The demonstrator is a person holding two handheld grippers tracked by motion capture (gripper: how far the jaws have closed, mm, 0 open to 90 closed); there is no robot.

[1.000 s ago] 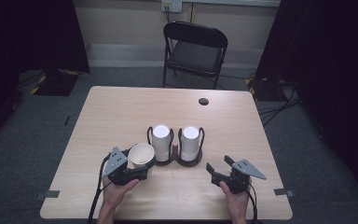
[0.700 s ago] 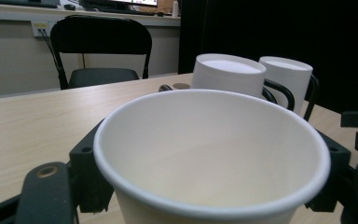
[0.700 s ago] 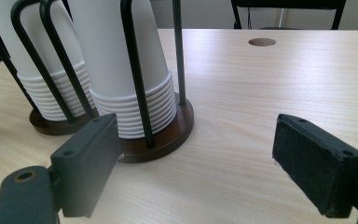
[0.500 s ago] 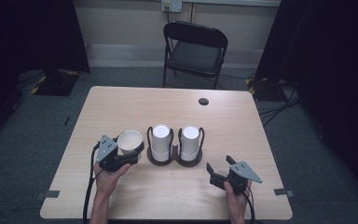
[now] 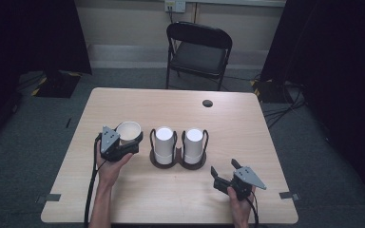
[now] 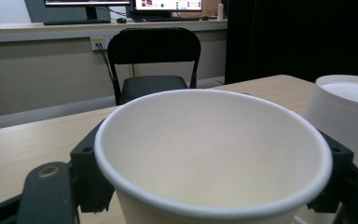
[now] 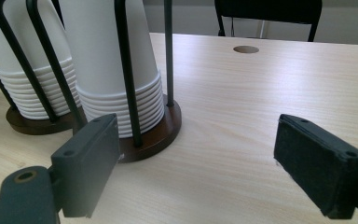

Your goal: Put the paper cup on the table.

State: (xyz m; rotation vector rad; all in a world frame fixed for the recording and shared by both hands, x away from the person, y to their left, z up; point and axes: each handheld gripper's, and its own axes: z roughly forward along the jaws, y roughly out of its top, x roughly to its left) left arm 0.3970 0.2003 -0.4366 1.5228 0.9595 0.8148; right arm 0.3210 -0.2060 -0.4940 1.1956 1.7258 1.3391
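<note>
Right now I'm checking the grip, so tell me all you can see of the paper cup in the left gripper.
The paper cup is white outside, cream inside, with a rolled rim, empty and upright, mouth up. The left gripper has its black jaws against opposite sides of the cup wall. It sits left of the two cup stacks, apart from them.

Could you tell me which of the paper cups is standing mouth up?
The single cup held in the left gripper; both stacks in the wire holder sit upside down.
</note>
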